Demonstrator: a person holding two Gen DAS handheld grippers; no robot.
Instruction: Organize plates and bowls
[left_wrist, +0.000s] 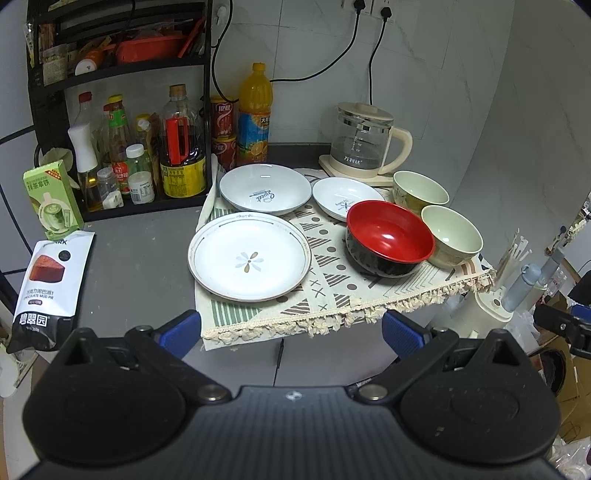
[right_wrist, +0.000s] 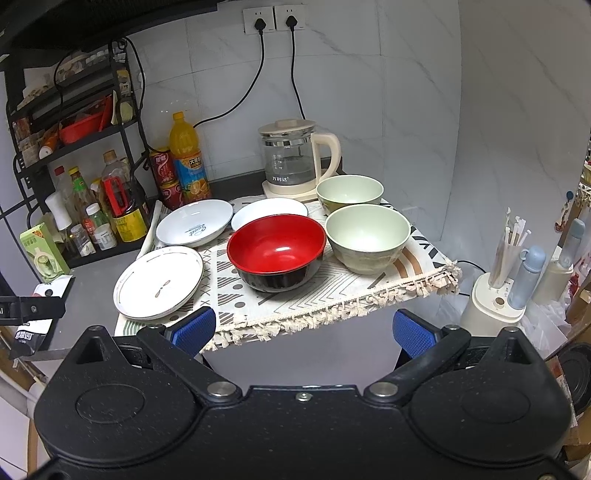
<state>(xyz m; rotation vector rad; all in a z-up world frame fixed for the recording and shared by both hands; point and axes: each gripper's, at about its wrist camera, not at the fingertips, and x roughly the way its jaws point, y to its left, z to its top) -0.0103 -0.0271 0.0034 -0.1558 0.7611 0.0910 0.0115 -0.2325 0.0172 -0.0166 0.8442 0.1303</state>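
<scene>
Holding both grippers wide and empty, left gripper (left_wrist: 290, 330) and right gripper (right_wrist: 303, 330), you face a fringed patterned cloth (left_wrist: 332, 295). Glossy red bowl (right_wrist: 276, 248) fronts a small plate (right_wrist: 269, 209); glass kettle (right_wrist: 291, 157) stands behind.

Flower-motif plate (left_wrist: 249, 261) upright at mat's front-left corner. Two white lettered plates (left_wrist: 265, 188) (left_wrist: 341, 197) along back edge. Red-and-black bowl (left_wrist: 388, 237) mid-right, touching front green bowl (left_wrist: 451, 235); second green bowl (left_wrist: 419, 188) at back-right corner. All empty.
</scene>
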